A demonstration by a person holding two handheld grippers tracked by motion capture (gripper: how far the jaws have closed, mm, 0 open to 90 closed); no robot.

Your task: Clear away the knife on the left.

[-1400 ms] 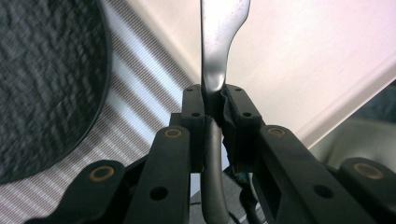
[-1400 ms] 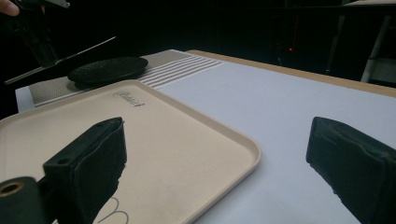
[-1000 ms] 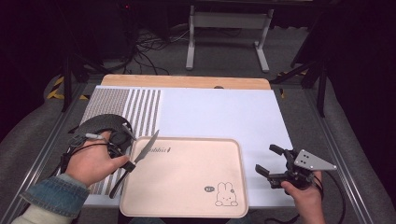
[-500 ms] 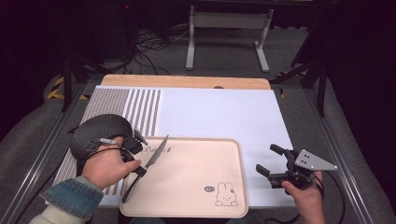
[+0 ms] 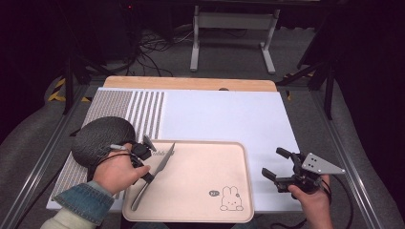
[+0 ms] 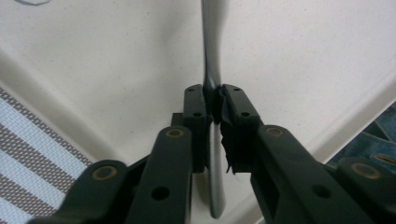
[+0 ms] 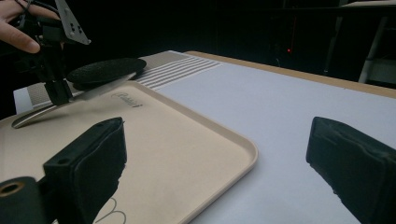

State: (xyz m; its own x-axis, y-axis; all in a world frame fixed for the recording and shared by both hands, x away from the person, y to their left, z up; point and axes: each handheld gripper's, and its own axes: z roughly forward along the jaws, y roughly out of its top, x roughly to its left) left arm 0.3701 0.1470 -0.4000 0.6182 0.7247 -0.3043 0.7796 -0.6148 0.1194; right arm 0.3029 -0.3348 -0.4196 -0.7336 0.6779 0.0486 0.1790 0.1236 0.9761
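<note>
Two tongs are in play, and only your left tongs [image 5: 149,164] carry anything: they are clamped on a slim metal knife [image 5: 155,176], gripping it at the neck where the blade meets the handle. The jaws have just been closing, and in the left gripper view the knife [image 6: 211,56] sits pinched edge-on between the pads. It hangs tilted over the left part of the beige tray [image 5: 200,217], blade pointing up and away from you, handle end low by the tray's near-left corner. From the right gripper view that handle end seems to rest on or just above the tray floor [image 7: 177,154]; I cannot tell which.

Your right tongs [image 5: 279,169] hover with jaws wide apart and nothing between them, over the white surface [image 5: 229,114] just right of the tray.

What could go wrong: the grip is narrow, on a smooth rounded bit of metal, so the knife may pivot between the pads if its low end drags on the tray. Press down further and the handle could catch the tray's raised rim and nudge the light tray sideways, or lever the knife out of your hold. Release while it is this tilted and the blade will likely drop and clatter, perhaps sliding toward the dark round mat [image 5: 102,140] just beside your left hand [image 5: 119,174]
</note>
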